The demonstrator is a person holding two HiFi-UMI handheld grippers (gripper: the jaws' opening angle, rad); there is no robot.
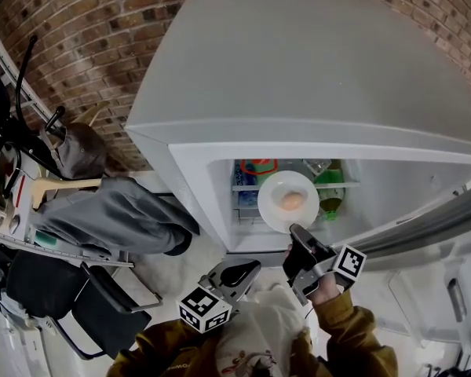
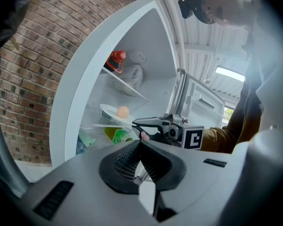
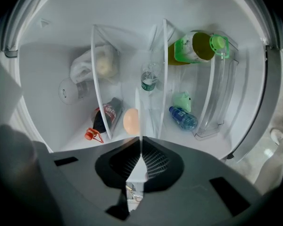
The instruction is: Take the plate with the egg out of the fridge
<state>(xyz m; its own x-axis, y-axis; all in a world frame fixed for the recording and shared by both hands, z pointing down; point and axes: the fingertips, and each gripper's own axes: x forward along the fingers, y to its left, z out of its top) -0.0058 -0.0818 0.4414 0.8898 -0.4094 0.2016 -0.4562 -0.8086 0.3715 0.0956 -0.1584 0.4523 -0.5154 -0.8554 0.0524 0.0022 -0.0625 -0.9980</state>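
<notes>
A white plate (image 1: 276, 192) carrying a pale orange egg (image 1: 292, 201) hangs at the mouth of the open fridge (image 1: 220, 171). My right gripper (image 1: 296, 232) is shut on the plate's near rim. In the right gripper view the plate (image 3: 140, 119) shows edge-on between the shut jaws (image 3: 141, 147), with the egg (image 3: 131, 121) just to its left. My left gripper (image 1: 247, 269) is lower and nearer to me, shut and empty. From the left gripper view (image 2: 140, 142) I see the plate (image 2: 108, 111), the egg (image 2: 123, 111) and the right gripper (image 2: 153, 124).
Inside the fridge are a green bottle (image 3: 193, 47), a blue water bottle (image 3: 183, 118), a cola bottle (image 3: 106, 117) and a bagged item (image 3: 96, 65). The fridge door (image 1: 424, 226) stands open at right. A chair with grey clothes (image 1: 114, 214) is at left, by the brick wall (image 1: 102, 45).
</notes>
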